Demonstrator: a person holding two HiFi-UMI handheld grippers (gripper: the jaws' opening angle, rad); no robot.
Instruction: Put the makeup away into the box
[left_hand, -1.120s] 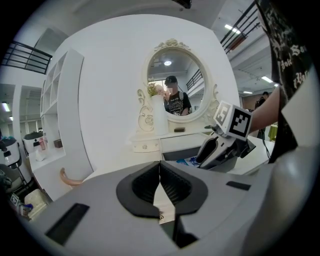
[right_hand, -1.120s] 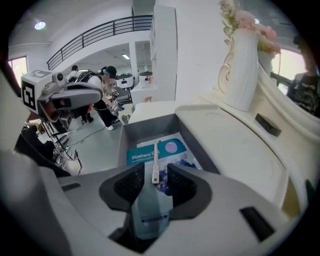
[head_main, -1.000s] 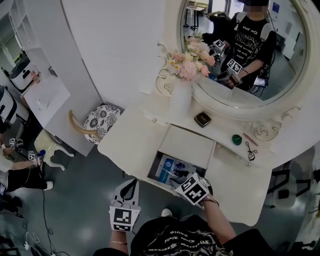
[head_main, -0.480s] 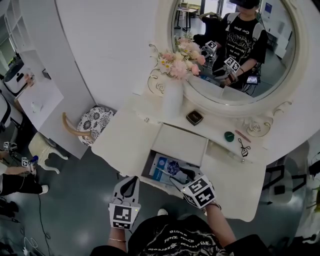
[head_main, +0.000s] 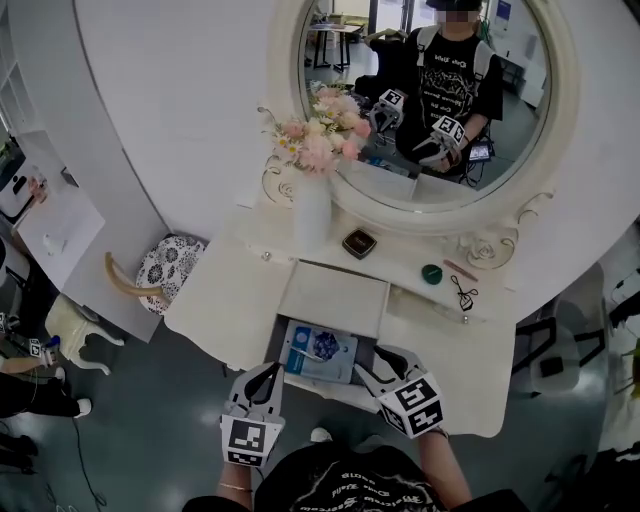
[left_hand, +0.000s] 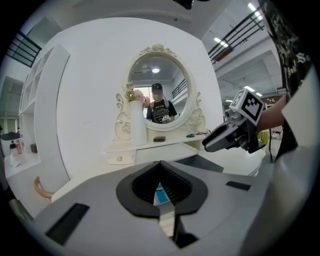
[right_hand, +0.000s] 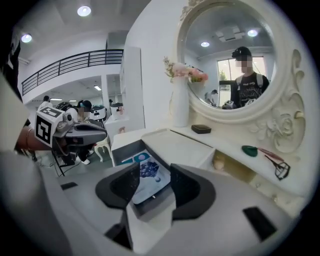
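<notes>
Makeup packet (head_main: 320, 350) lies flat in open box (head_main: 275, 345), lower centre. My left gripper (head_main: 270, 372) below it: fingers pressed together, empty. My right gripper (head_main: 372, 360) at box's right: fingers spread, just narrowed slightly, nothing between.

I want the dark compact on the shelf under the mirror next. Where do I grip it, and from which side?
Probably take the dark compact across its left and right edges, coming from above and the front. It lies flat and low on the shelf, so only its thin sides offer purchase, and the mirror frame stands close behind it.
</notes>
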